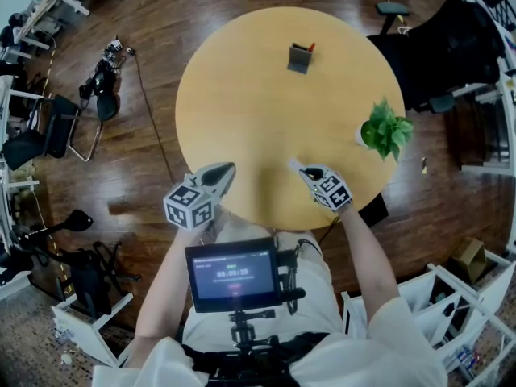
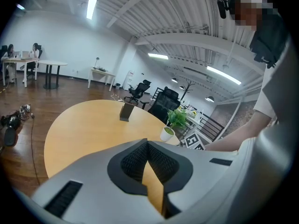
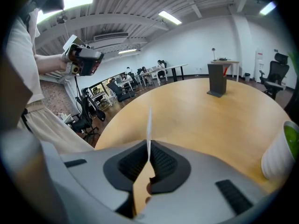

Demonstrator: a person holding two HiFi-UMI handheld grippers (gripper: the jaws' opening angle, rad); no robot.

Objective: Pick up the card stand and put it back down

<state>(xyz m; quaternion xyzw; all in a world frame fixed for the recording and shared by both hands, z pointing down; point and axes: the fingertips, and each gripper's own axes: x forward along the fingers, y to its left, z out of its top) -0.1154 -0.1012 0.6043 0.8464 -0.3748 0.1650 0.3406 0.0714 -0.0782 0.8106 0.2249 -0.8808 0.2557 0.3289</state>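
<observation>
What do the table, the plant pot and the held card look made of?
Table: wood or wood-look laminate, matte; even tan surface. Pot: glazed ceramic or plastic; smooth plain white. Card: thin white sheet seen edge-on, paper or plastic, unclear.

Your left gripper [image 2: 147, 143] fills the lower frame. Its jaws are closed tip to tip with nothing between them, and a wedge of tabletop shows behind the tips. The round wooden table [image 2: 79, 129] lies beyond. The card stand [image 2: 126, 111] is dark and upright on the far side, well apart from your jaws. A potted plant [image 2: 171, 125] in a white pot sits near the table's right edge, to the right of the stand. Just past the pot is a marker cube [image 2: 195, 142], at the end of your forearm [image 2: 233, 141]. Black office chairs [image 2: 163, 101] stand behind the table. Dark gear [image 2: 9, 127] lies on the wood floor, far left.
</observation>
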